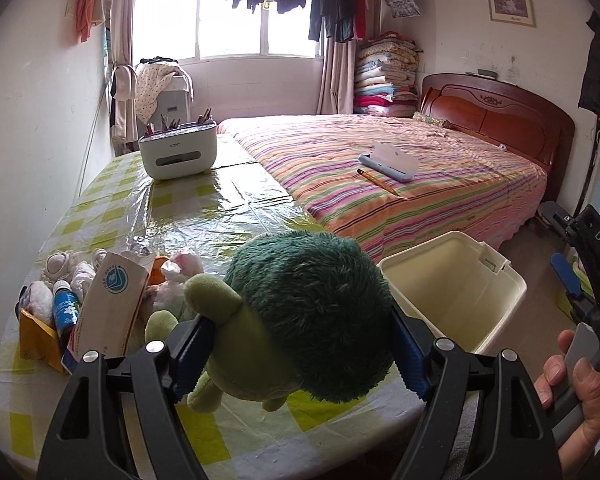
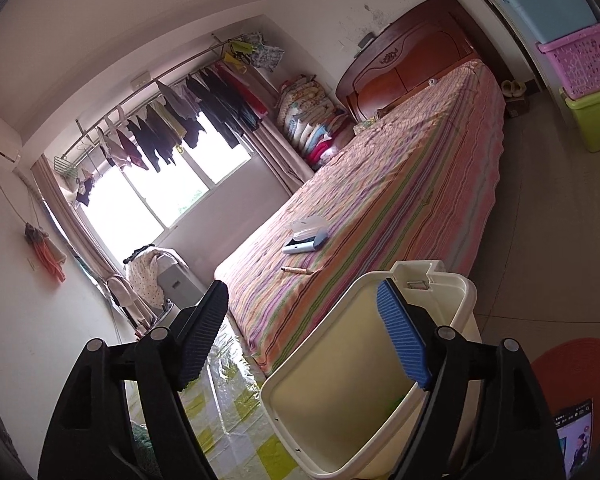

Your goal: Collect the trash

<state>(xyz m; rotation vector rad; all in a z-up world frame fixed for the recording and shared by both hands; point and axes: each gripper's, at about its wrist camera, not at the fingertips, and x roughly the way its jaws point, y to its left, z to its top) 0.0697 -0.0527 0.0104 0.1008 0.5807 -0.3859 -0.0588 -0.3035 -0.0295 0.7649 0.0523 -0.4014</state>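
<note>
My left gripper (image 1: 300, 356) is shut on a green plush turtle (image 1: 300, 312) and holds it above the table's front edge, just left of the cream bin (image 1: 456, 280). A pile of trash lies at the table's left: a paper box (image 1: 108, 304), a blue bottle (image 1: 66, 308), a yellow packet (image 1: 38, 332), crumpled tissues (image 1: 180, 268). My right gripper (image 2: 304, 340) is open and empty, right above the cream bin (image 2: 340, 392), its blue right finger (image 2: 404, 336) over the bin's opening. The right gripper also shows at the left wrist view's right edge (image 1: 584, 280).
The table has a yellow-checked plastic cloth (image 1: 204, 208). A white organiser box (image 1: 178, 152) with pens stands at its far end. A bed with a striped cover (image 1: 400, 168) lies right of the table, with a case (image 1: 388, 164) and a pen on it. Coloured crates (image 2: 580, 52) stand by the wall.
</note>
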